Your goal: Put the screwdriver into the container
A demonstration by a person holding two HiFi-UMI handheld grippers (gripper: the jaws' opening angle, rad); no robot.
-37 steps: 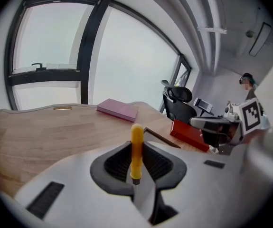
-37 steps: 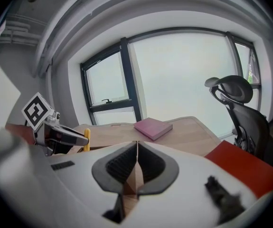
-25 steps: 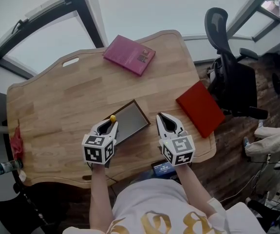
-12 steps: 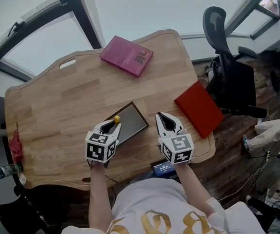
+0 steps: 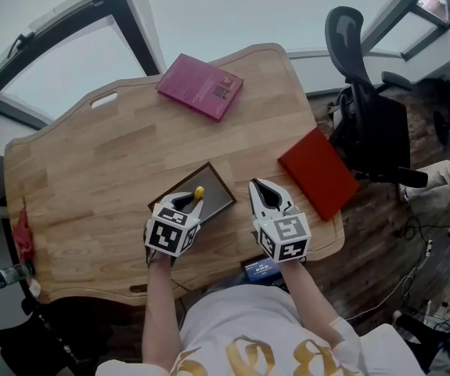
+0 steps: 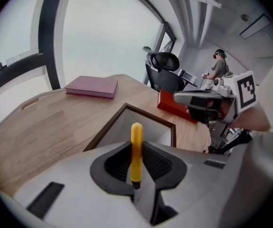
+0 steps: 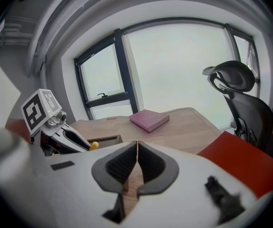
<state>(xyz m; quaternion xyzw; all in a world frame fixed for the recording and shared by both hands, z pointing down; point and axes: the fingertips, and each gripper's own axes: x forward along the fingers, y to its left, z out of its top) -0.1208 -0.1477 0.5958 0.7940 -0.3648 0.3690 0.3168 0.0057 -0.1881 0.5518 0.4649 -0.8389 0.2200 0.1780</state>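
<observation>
The screwdriver's yellow handle (image 6: pixel 136 148) stands up between the jaws of my left gripper (image 6: pixel 137 161), which is shut on it. In the head view the left gripper (image 5: pixel 187 204) hangs over the near edge of the brown-rimmed container (image 5: pixel 210 177) with the yellow handle (image 5: pixel 199 193) over its grey floor. The open container (image 6: pixel 150 120) lies just beyond the jaws in the left gripper view. My right gripper (image 5: pixel 265 197) is to the right of the container, its jaws shut on nothing (image 7: pixel 136 163). The screwdriver's shaft is hidden.
A pink book (image 5: pixel 199 86) lies at the far side of the wooden table (image 5: pixel 91 171). A red book (image 5: pixel 317 171) lies near the right edge. An office chair (image 5: pixel 365 108) stands beyond the table's right end. A bottle (image 5: pixel 5 275) is at the left.
My left gripper has carried the screwdriver to the right and a little forward, from the container's left corner to over its near edge. The right gripper has stayed in place.
</observation>
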